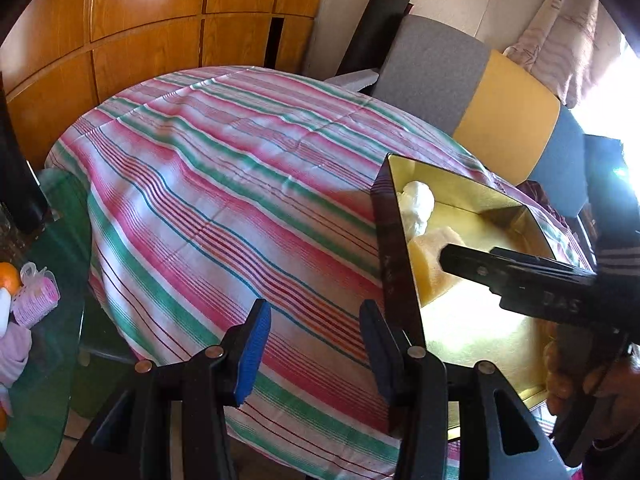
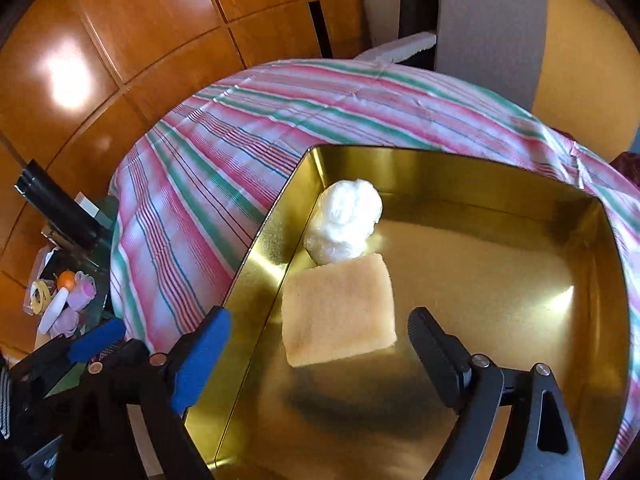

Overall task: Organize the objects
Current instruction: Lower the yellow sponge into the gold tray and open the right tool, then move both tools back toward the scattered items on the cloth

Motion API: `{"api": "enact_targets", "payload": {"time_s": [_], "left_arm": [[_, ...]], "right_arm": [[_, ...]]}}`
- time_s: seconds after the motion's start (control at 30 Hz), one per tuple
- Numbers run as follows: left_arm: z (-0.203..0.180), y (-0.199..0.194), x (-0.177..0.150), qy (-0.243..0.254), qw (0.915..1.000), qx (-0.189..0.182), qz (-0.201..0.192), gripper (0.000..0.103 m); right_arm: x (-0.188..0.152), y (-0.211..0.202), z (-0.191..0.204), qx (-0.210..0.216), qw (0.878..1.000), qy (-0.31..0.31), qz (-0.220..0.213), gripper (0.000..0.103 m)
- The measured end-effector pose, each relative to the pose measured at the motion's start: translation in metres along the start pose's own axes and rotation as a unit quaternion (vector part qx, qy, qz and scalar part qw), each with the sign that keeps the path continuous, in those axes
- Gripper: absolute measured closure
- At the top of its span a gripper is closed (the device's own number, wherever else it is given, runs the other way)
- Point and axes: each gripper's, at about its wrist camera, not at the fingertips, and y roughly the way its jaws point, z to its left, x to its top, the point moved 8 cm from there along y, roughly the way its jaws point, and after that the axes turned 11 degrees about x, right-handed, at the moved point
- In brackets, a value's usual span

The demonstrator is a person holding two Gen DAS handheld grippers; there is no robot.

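Right gripper (image 2: 320,340) hangs wide open over the gold tin (image 2: 500,184), lower middle of frame, nothing gripped. The sponge (image 2: 338,312) lies loose between its fingers, touching a white wad (image 2: 344,222). Left gripper (image 1: 316,348) is empty, part open over the striped cloth (image 1: 224,184).

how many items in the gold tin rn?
2. Yellow sponge lies on the gold tin floor by its left wall; white wad touches the sponge's far edge. Near corner is hidden.
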Motion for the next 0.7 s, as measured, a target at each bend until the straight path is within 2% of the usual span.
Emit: {"api": "enact_targets", "payload": {"time_s": [0.2, 0.7], "left_arm": [[-0.01, -0.018, 0.007, 0.022, 0.9993, 0.001, -0.031, 0.057], [-0.06, -0.06, 0.005, 0.081, 0.9938, -0.03, -0.07, 0.057]], "right_arm": [[-0.005, -0.03, -0.002, -0.011, 0.999, 0.015, -0.027, 0.007], [-0.06, -0.117, -0.021, -0.084, 0.993, 0.018, -0.082, 0.005]]}}
